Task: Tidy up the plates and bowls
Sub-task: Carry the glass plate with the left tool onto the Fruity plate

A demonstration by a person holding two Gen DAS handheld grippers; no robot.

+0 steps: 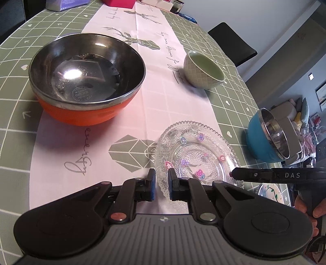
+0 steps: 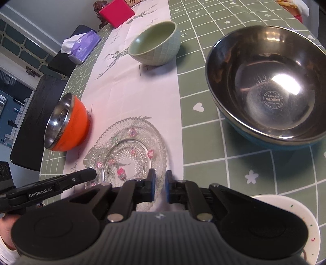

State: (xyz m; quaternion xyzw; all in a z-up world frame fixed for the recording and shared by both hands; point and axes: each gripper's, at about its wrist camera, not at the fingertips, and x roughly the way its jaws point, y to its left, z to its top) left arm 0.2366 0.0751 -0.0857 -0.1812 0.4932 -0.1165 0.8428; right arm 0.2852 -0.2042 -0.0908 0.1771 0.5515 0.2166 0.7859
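Note:
A clear glass plate point(image 1: 196, 155) with small coloured flowers lies on the white runner; it also shows in the right wrist view point(image 2: 130, 150). My left gripper point(image 1: 162, 184) has its jaws close together around the plate's near rim. My right gripper point(image 2: 160, 186) has its jaws close together at the plate's near right rim. An orange steel-lined bowl point(image 1: 85, 81) point(image 2: 67, 124), a pale green ceramic bowl point(image 1: 203, 70) point(image 2: 155, 43) and a blue steel-lined bowl point(image 1: 264, 138) point(image 2: 269, 85) stand around it.
A white painted plate point(image 2: 305, 220) lies at the near right, under the right gripper. A tissue pack point(image 2: 83, 46) and a pink box point(image 2: 116, 13) sit at the table's far end. Dark chairs point(image 1: 230, 40) stand by the table edge.

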